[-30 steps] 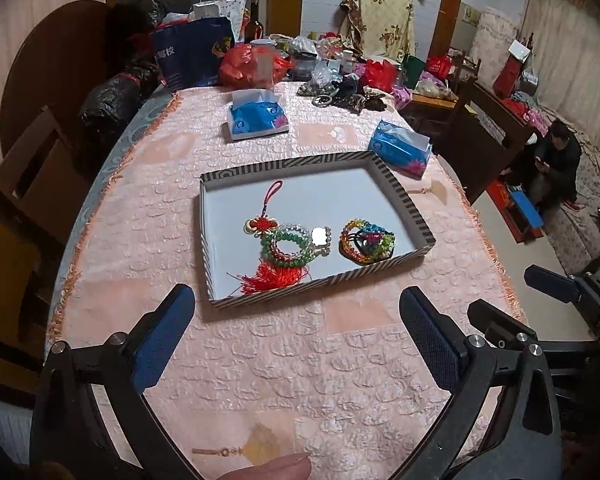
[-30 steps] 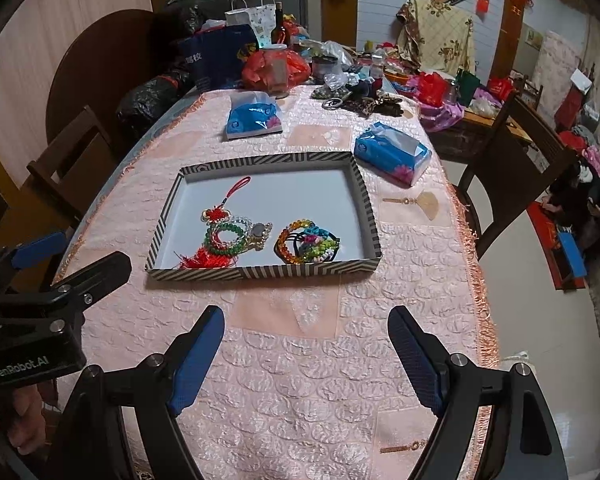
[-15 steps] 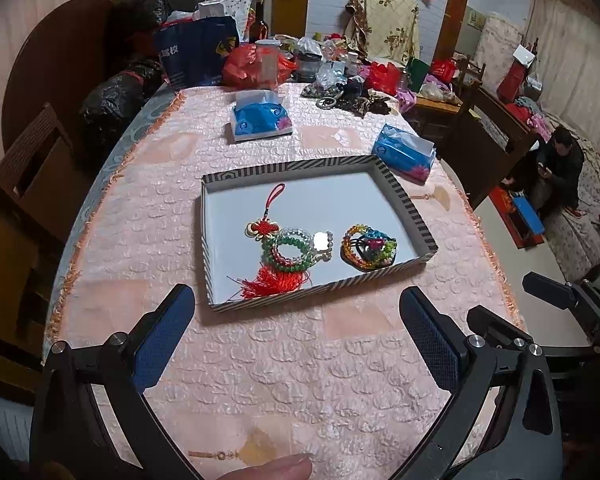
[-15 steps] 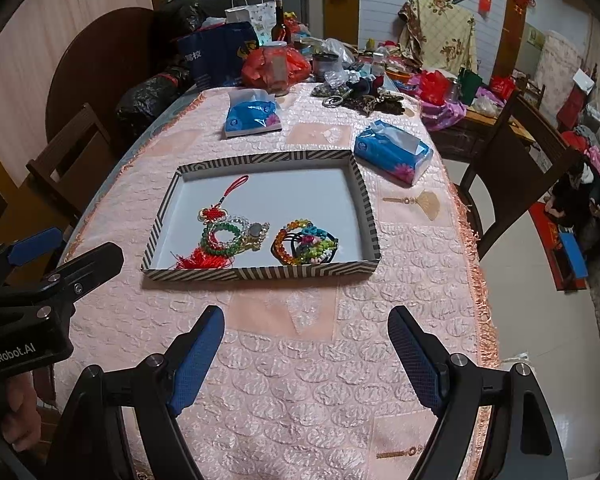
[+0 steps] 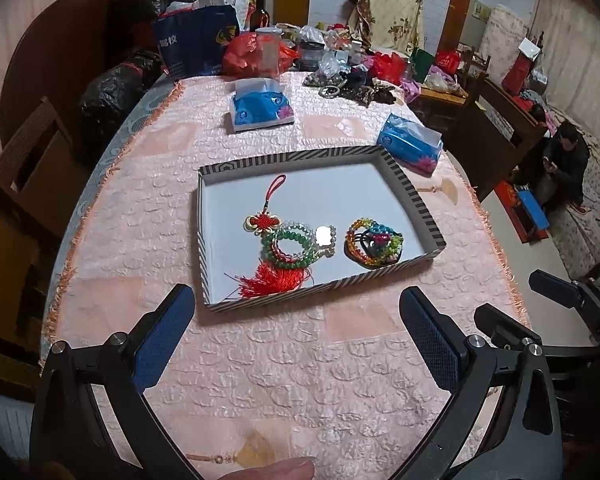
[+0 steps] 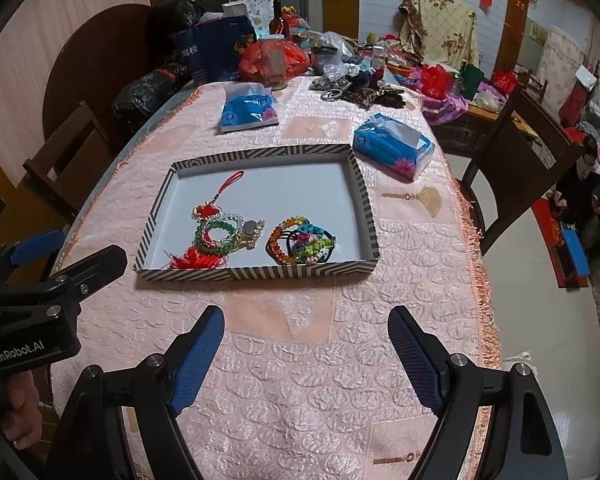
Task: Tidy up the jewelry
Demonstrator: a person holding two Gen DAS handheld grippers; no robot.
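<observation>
Two tools hover above the pink-covered worktop point(image 5: 260, 360), the left tool point(image 5: 296, 332) and the right tool point(image 6: 306, 354) both with fingers spread wide apart and holding nothing. Ahead of them sits a striped tray point(image 6: 260, 273) holding a red tassel charm point(image 6: 196, 258) tangled with a green bead bracelet point(image 6: 216, 236) at its left, and a pile of colourful bracelets point(image 6: 300, 242) just beside, near the front wall. Two blue tissue packs point(image 6: 392, 150) lie beyond the tray.

Both wrist views face the tray point(image 5: 414, 204) (left, right).
</observation>
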